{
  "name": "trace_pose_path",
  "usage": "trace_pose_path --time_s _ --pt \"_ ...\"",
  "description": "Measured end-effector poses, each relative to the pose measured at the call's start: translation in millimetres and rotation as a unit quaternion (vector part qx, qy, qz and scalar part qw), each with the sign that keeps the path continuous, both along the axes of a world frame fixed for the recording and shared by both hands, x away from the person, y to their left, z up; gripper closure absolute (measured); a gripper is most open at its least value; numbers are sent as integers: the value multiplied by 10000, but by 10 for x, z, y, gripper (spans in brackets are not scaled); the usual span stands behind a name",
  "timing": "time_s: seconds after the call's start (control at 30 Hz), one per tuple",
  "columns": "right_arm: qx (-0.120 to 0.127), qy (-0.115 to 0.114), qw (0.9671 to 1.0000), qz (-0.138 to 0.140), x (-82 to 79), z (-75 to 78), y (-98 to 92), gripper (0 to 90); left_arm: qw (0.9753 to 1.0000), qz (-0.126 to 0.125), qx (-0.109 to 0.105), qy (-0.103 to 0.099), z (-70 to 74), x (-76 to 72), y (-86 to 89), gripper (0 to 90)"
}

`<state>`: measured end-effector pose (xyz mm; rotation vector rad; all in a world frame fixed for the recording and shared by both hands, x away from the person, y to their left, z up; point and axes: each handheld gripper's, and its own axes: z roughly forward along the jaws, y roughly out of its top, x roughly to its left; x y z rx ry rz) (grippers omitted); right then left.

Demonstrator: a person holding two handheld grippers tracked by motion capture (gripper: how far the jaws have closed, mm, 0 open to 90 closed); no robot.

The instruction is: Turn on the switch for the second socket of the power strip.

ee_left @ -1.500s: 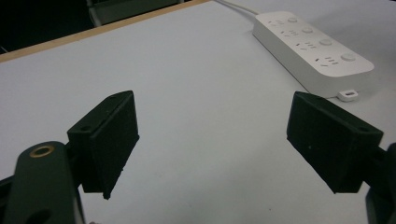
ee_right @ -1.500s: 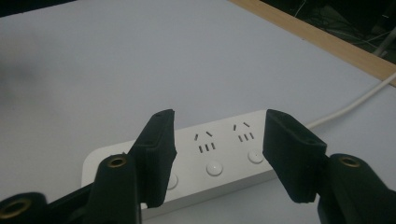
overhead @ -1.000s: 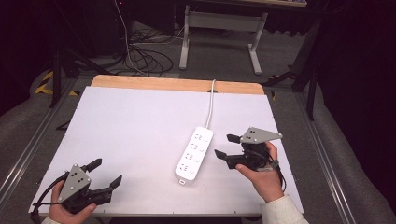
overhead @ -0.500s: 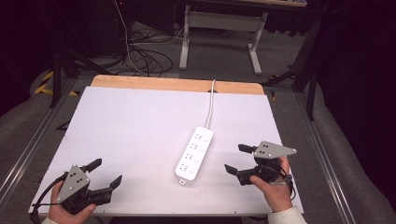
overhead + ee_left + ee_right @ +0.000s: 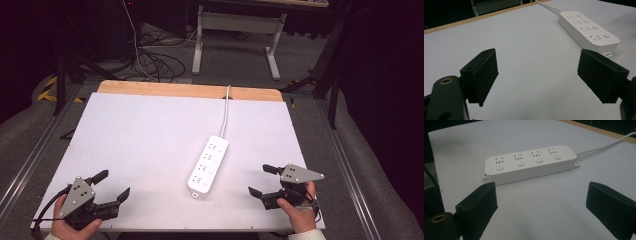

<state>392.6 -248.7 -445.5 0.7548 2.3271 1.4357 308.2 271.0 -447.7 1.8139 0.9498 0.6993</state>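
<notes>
A white power strip (image 5: 209, 164) with several sockets and round buttons lies flat right of the table's middle. Its white cable (image 5: 226, 112) runs to the far edge. My right gripper (image 5: 260, 180) is held near the front right corner, open, with nothing between its jaws, a short way right of the strip. In the right gripper view the strip (image 5: 531, 161) lies crosswise beyond the open jaws. My left gripper (image 5: 114, 184) rests open at the front left corner. The left gripper view has the strip (image 5: 587, 28) at the upper right, well beyond its own spread jaws.
The white tabletop (image 5: 150, 135) ends in a wooden strip (image 5: 165, 90) at the far side. Metal rails (image 5: 30, 165) run along both sides. On the floor beyond are tangled cables (image 5: 150, 60) and a grey desk frame (image 5: 235, 30).
My right gripper has drawn back from the power strip toward the front right corner, staying open. The left gripper and the strip have not moved.
</notes>
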Motion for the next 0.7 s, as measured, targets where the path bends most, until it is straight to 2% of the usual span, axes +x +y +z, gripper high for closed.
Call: trace_pose_path --time_s 0.27,0.4,0.6,0.7 --pt "-44 96 9999 17 -43 -240 -97 89 10000 -14 18 -16 3 -3 3 170" --pt "64 304 9995 -5 -56 -350 -139 89 10000 -16 7 1 -6 4 3 170" --pt "-71 394 9991 -107 -83 -417 -202 89 10000 -23 2 3 -4 -5 0 170" --pt "-59 381 9992 -137 -71 -416 -227 91 10000 -30 12 89 -24 -17 -4 167"
